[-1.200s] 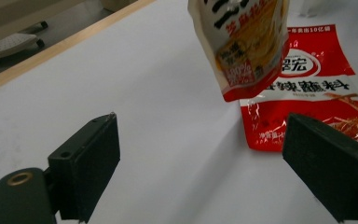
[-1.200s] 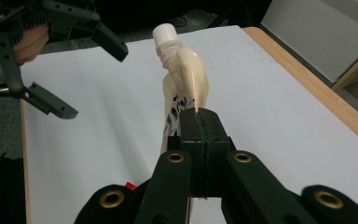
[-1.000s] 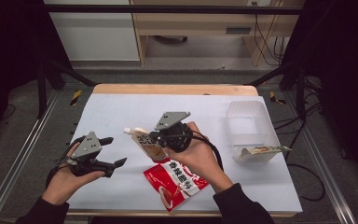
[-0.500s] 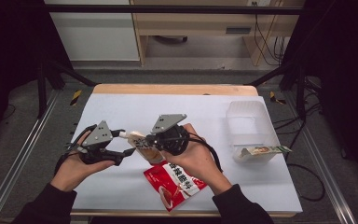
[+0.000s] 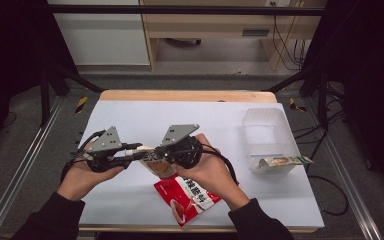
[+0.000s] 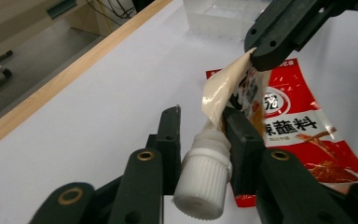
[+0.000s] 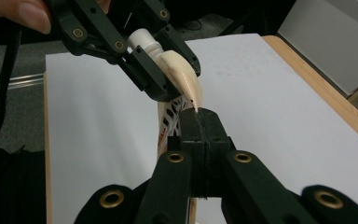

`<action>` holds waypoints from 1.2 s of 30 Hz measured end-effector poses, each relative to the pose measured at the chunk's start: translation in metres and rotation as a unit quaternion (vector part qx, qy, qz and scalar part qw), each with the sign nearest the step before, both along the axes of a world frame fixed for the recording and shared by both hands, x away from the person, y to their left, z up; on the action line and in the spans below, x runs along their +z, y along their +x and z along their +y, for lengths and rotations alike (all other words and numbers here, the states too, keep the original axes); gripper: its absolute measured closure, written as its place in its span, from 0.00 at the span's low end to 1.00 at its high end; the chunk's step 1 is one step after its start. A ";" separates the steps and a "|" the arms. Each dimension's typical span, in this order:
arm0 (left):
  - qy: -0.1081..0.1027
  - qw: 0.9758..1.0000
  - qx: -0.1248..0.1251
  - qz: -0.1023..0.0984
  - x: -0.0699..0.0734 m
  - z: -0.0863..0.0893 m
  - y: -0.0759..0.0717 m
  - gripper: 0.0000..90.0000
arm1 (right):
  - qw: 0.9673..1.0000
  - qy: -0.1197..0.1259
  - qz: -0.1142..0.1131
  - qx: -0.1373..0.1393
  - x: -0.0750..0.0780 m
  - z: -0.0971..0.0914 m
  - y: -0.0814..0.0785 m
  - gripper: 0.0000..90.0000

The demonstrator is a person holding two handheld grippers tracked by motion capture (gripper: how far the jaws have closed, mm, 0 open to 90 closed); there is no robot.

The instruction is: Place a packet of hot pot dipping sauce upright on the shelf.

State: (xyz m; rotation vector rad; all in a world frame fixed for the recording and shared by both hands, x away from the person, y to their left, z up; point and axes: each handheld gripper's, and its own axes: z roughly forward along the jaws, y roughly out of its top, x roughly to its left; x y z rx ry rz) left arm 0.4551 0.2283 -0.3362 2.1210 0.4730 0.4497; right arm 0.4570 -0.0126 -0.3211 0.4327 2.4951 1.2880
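A small cream spouted pouch (image 5: 160, 167) with a white screw cap (image 6: 200, 184) is held above the table between both grippers. My left gripper (image 5: 139, 150) is shut on the spout's neck just beyond the cap, and in the left gripper view (image 6: 201, 116) its jaws flank that neck. My right gripper (image 5: 156, 154) is shut on the pouch's top edge; in the right gripper view (image 7: 198, 116) the jaws pinch the cream film (image 7: 186, 77). A red sauce packet (image 5: 187, 200) lies flat on the white table under the right hand.
A clear plastic tub (image 5: 267, 132) stands at the right of the table, with a flat packet (image 5: 282, 161) leaning over its near rim. The wooden table edge (image 5: 180, 95) runs along the back. Metal rails flank the table.
My left gripper has moved right and up from the table's left side to the pouch and shut on its spout. The right gripper has kept hold of the pouch, almost still.
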 end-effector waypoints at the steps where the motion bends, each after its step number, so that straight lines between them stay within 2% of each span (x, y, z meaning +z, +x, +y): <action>1: -0.001 1.000 0.000 -0.001 0.000 0.000 0.000 0.79 | 1.000 0.002 0.000 0.000 0.000 -0.001 0.000 1.00; 7: -0.017 1.000 -0.001 0.008 0.003 -0.002 0.000 0.80 | 1.000 0.002 0.002 -0.003 -0.001 -0.004 0.003 1.00; 19: 0.026 1.000 -0.014 0.008 0.018 -0.017 0.002 0.81 | 1.000 -0.011 0.011 -0.007 -0.002 -0.011 0.006 1.00; 32: 0.052 0.998 -0.031 0.009 0.029 -0.029 0.005 0.81 | 1.000 -0.017 0.016 -0.011 0.000 -0.019 0.006 0.99; 36: 0.065 0.997 -0.039 0.006 0.032 -0.032 0.005 0.81 | 1.000 -0.021 0.022 -0.008 -0.001 -0.020 0.007 0.95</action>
